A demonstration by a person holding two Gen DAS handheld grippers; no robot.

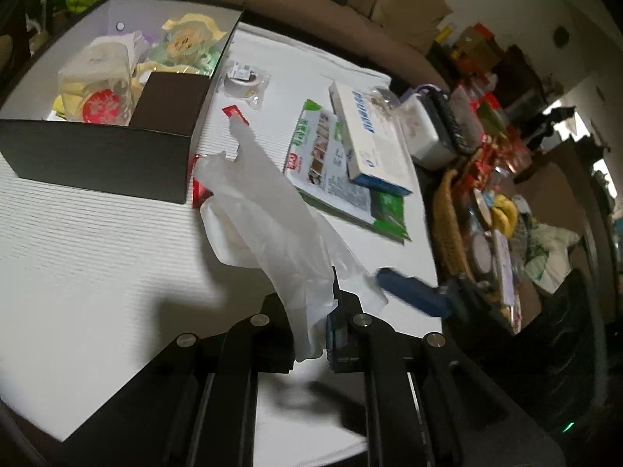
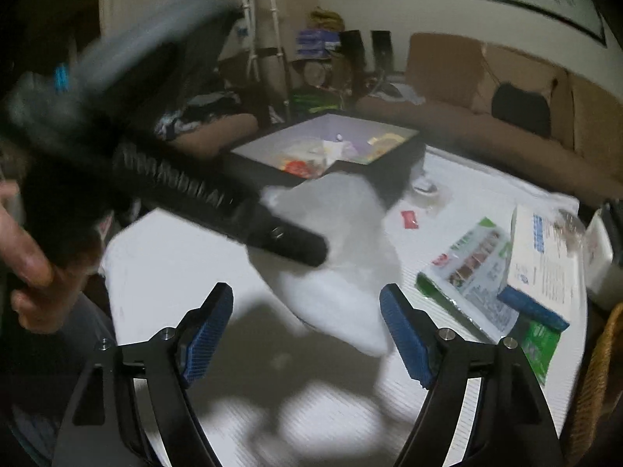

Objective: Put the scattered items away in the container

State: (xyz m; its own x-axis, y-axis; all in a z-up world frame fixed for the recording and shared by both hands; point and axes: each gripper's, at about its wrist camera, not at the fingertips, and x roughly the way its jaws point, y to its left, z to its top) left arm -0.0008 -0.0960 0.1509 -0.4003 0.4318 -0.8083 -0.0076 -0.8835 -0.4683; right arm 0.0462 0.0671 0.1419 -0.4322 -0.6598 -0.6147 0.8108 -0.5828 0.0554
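Note:
My left gripper [image 1: 315,305] is shut on a translucent white plastic glove [image 1: 268,218], which hangs above the white table. The black container box [image 1: 97,155] stands at the upper left, holding several packets. In the right wrist view my right gripper [image 2: 307,334] is open with nothing between its blue pads [image 2: 409,334]. Just beyond them hangs the glove [image 2: 342,272], gripped by the blurred black left gripper [image 2: 288,239]. Further back is the box [image 2: 249,159].
On the table lie a bagged tape roll [image 1: 245,79], a red sachet [image 1: 235,113], a green food packet [image 1: 331,171] and a white-and-blue carton [image 1: 373,136]. A white tub [image 1: 424,132] and a wicker basket [image 1: 447,225] sit at the right edge. A hand [image 2: 27,272] holds the left gripper.

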